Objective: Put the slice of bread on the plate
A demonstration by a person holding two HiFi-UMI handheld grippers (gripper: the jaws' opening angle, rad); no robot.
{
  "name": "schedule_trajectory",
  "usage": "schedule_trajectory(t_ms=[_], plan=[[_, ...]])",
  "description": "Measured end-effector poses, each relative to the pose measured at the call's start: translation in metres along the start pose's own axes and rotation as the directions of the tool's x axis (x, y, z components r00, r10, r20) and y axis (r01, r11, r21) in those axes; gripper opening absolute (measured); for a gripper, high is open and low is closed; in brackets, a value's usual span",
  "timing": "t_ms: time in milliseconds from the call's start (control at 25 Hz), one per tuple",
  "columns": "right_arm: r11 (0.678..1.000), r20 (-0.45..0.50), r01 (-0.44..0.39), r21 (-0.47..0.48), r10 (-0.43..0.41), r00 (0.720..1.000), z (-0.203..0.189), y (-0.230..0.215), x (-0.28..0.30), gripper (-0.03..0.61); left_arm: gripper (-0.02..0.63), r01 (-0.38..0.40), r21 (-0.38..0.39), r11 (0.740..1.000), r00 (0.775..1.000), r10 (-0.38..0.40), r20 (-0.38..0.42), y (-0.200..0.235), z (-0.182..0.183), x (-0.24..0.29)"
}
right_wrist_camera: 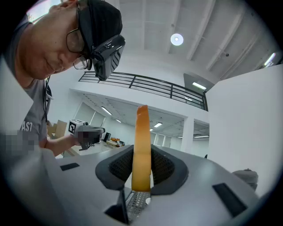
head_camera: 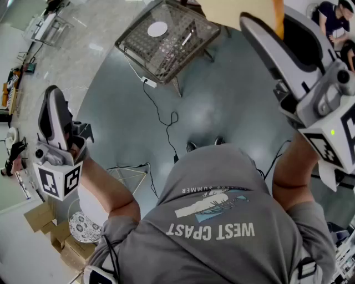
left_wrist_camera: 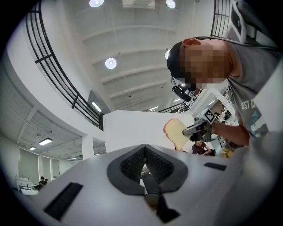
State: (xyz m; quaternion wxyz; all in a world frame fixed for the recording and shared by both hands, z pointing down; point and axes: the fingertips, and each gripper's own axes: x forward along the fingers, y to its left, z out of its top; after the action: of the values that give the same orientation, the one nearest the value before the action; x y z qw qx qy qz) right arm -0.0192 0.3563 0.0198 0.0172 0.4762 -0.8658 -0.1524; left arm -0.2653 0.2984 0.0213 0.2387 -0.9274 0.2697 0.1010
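Right claw point(right_wrist_camera: 142, 167) closest to the lens, raised and clenched on the slice of bread point(right_wrist_camera: 142, 141), which stands edge-up. Glossy grey floor point(head_camera: 238, 105) far below. Mesh-topped desk point(head_camera: 199, 39) stands on it, well away from the bread. Black cable point(head_camera: 157, 113) trails across the floor. White plate point(head_camera: 157, 29) sits on the desk. Left claw point(left_wrist_camera: 144, 164) closed on nothing.

Looking like a big open lab/office hall w/ a mezzanine. Black railing point(right_wrist_camera: 146, 86) is running across the middle of the right gripper view, under a high white ceiling w/ a round light point(right_wrist_camera: 177, 39) glowing near the top. In the head view, the glossy grey floor point(head_camera: 233, 105) is reflecting light at centre. A cable point(head_camera: 171, 145) is trailing from a power strip point(head_camera: 148, 82). Cardboard boxes point(head_camera: 41, 216) are sitting lower left, and people point(head_camera: 333, 16) are sitting upper right.
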Motion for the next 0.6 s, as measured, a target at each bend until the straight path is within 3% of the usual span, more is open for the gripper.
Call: schedule_trajectory(t_ms=[400, 600], plan=[[1.0, -0.001, 0.008, 0.009, -0.008, 1.0, -0.001, -0.014, -0.01, 0.091, 0.008, 0.005, -0.005, 1.0, 1.0, -0.005, -0.009, -0.01, 0.002, 0.015], [0.999, 0.008, -0.003, 0.039, 0.003, 1.0, -0.02, -0.023, -0.012, 0.091, 0.008, 0.009, -0.003, 1.0, 1.0, -0.009, -0.026, -0.018, -0.014, 0.024]])
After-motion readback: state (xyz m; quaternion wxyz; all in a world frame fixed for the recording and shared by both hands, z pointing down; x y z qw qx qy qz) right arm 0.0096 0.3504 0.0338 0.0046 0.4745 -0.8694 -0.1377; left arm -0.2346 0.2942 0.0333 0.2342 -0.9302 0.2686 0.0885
